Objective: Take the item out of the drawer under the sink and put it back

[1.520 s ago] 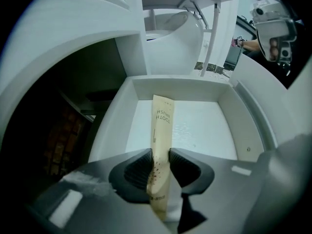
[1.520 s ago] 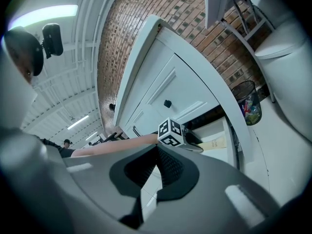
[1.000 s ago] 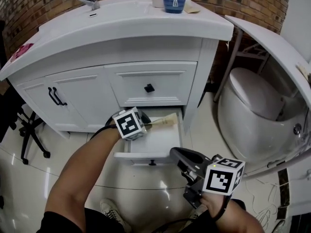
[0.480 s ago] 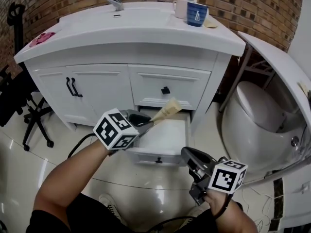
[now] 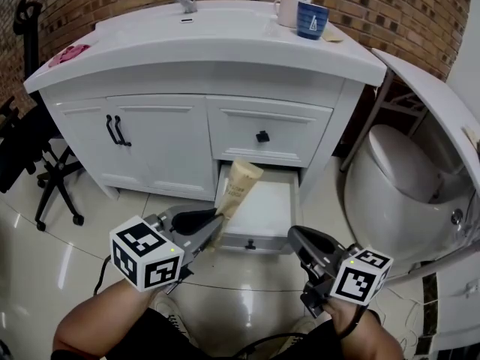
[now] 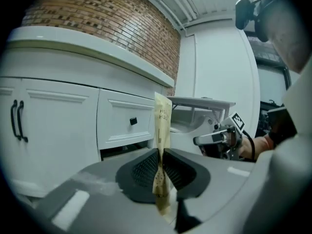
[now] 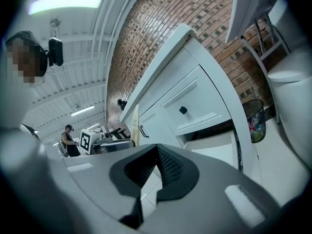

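Pinching beige tube (image 5: 238, 188), left gripper (image 5: 215, 229) aimed at open drawer (image 5: 253, 240); right gripper (image 5: 297, 235) closed, empty, level.

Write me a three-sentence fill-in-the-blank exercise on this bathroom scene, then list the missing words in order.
1. The left gripper is shut on the beige tube, while the right gripper holds ____.
2. The lower drawer stands ____, while the upper drawer is closed.
3. The back wall is built of ____.

Missing words: nothing; open; brick.
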Action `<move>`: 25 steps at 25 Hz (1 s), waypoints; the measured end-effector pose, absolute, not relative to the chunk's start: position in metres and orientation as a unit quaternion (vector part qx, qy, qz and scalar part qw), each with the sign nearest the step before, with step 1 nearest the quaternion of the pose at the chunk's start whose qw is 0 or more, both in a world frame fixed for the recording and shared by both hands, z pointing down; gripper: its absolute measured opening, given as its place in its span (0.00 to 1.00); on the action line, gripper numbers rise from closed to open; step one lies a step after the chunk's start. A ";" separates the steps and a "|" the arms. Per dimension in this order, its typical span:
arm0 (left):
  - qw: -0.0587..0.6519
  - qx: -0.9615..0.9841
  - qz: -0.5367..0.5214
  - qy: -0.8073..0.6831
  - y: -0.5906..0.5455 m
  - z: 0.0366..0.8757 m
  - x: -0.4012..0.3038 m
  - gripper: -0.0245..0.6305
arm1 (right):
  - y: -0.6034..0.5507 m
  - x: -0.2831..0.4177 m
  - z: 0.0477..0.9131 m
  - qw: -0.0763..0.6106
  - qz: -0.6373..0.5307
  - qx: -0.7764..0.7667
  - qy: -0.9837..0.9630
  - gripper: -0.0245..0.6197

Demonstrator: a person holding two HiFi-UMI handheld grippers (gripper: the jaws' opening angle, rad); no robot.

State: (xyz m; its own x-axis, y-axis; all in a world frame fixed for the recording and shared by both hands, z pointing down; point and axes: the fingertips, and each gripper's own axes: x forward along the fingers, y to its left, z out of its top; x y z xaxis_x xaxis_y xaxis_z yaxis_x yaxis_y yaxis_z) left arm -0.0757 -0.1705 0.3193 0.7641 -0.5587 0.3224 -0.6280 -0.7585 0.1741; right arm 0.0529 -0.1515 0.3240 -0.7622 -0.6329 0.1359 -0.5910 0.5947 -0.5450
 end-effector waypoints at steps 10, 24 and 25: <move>0.191 0.936 0.073 -0.286 -0.133 0.322 -0.073 0.11 | -0.148 0.060 0.321 0.026 -0.270 -0.358 0.893 0.05; 0.192 0.939 0.094 -0.270 -0.130 0.331 -0.073 0.10 | -0.152 0.059 0.331 0.022 -0.289 -0.355 0.889 0.05; 0.190 0.940 0.096 -0.265 -0.128 0.331 -0.071 0.10 | -0.151 0.059 0.333 0.021 -0.291 -0.355 0.888 0.05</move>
